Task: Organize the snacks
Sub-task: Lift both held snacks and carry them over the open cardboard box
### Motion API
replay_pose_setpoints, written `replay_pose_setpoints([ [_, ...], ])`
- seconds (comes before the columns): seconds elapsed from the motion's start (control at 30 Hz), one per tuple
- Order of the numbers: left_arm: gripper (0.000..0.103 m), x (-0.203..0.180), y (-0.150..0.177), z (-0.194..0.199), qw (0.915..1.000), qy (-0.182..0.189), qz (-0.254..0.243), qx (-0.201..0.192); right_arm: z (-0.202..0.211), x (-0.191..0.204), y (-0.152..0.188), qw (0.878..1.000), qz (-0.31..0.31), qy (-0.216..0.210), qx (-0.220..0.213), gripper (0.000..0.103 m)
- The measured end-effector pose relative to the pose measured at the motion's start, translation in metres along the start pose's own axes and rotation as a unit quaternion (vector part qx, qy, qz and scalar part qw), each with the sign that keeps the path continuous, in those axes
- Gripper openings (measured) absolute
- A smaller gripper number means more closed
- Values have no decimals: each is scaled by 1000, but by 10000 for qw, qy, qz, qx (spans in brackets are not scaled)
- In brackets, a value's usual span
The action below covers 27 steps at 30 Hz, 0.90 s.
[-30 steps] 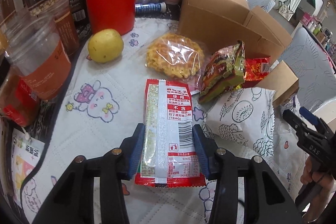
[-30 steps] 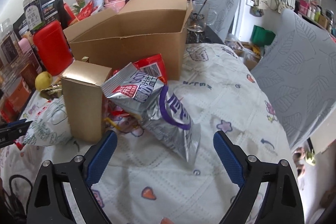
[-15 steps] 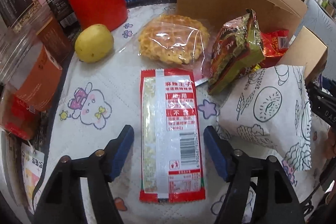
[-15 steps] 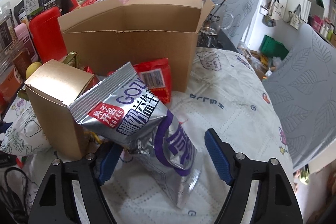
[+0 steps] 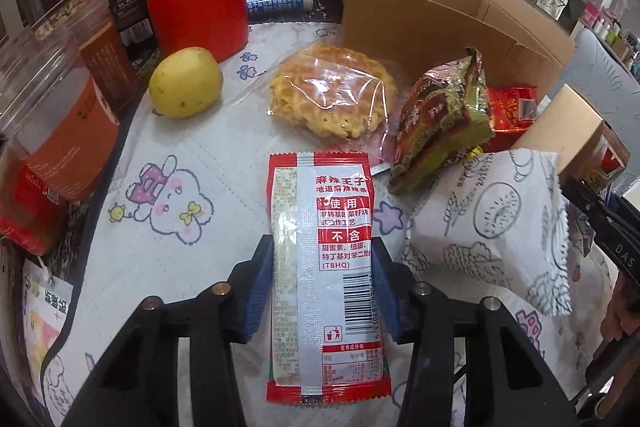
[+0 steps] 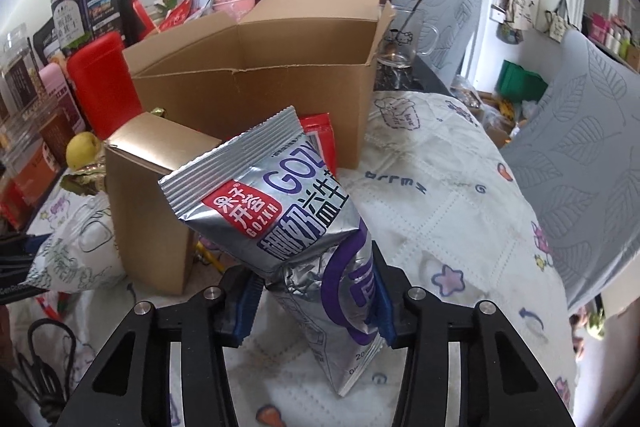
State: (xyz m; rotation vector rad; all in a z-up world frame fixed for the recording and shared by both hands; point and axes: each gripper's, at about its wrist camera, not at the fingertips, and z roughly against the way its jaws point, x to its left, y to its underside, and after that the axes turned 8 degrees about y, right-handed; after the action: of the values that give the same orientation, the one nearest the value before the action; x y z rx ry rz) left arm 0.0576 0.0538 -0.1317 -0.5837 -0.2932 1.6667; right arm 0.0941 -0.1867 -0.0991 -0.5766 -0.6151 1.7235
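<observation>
My left gripper (image 5: 322, 291) has just squeezed the red packet (image 5: 326, 259), lengthwise along my fingers; my right gripper (image 6: 316, 301) has just closed on the silver bag (image 6: 280, 227), the open box (image 6: 256, 83) straight ahead.

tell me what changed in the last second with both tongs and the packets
The left tongs opened off the red and white flat packet, then closed on it again. The right tongs, wide open a second ago, have just been closing and now pinch the crinkled silver and purple foil bag. The brown cardboard box and yellow lemon stayed put.
</observation>
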Motion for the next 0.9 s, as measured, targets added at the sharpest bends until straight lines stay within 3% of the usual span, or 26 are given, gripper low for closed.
replay_pose_setpoints([
  [0.47, 46, -13, 21, 61, 9981, 201, -109, -581, 53, -6, 26, 9985, -420, -352, -70, 47],
  [0.9, 46, -31, 39, 114, 9922, 429, -325, -1123, 92, 11, 47, 9959, -335, -807, -229, 47],
])
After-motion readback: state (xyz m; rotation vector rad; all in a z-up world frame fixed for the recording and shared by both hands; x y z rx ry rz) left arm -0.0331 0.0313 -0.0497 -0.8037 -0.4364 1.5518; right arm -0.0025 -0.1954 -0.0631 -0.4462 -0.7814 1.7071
